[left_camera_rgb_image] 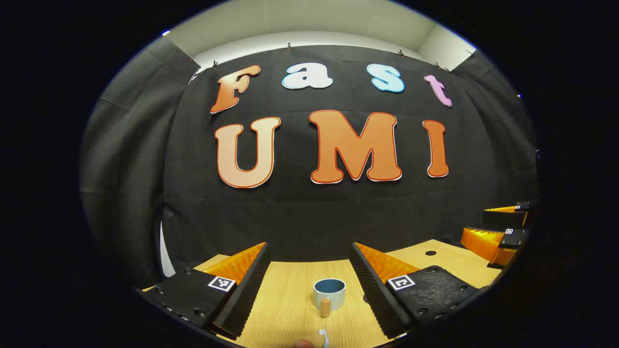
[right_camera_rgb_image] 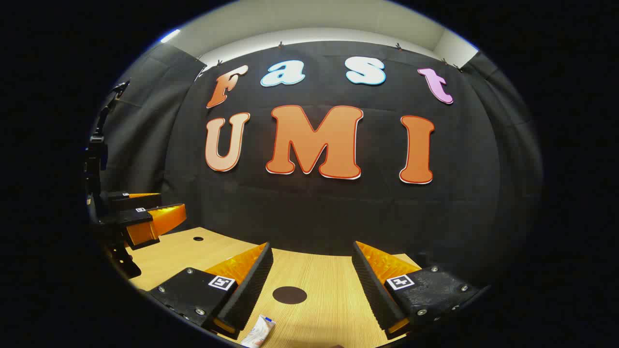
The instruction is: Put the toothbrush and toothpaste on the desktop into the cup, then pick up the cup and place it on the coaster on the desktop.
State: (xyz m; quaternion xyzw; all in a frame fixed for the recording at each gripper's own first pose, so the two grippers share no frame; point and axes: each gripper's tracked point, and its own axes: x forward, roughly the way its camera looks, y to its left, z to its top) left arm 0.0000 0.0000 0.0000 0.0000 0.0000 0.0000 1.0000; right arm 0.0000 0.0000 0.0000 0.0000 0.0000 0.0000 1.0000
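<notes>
Toothbrush (left_camera_rgb_image: 324, 337) lies on the desktop (left_camera_rgb_image: 290, 309) at the very bottom of the left gripper view, white head end showing, rest cut off; long axis appears to run roughly fwd/back toward the cup (left_camera_rgb_image: 329, 292), but too little is in frame to be sure. Cup stands upright just beyond it, centred between the left gripper's fingers, opening up, wooden handle facing the camera. Left gripper (left_camera_rgb_image: 309, 285) is spread wide, holding nothing, above the desk; brush sits below and short of its tips, so the approach is judged down and back, not fwd. Toothpaste tube (right_camera_rgb_image: 258, 332) lies flat at the bottom of the right gripper view, just beside the left-hand finger, axis diagonal, partly cut off. Right gripper (right_camera_rgb_image: 312, 285) is also spread wide and empty; round dark coaster (right_camera_rgb_image: 289, 295) lies flat on the desk between its fingers, well clear of the tube. So left is nearer brush and cup, right nearer paste and coaster. Desk between items is bare; back edge meets the cloth wall, a small hole (left_camera_rgb_image: 430, 253) near it. Other gripper hangs off to the side, apart.
</notes>
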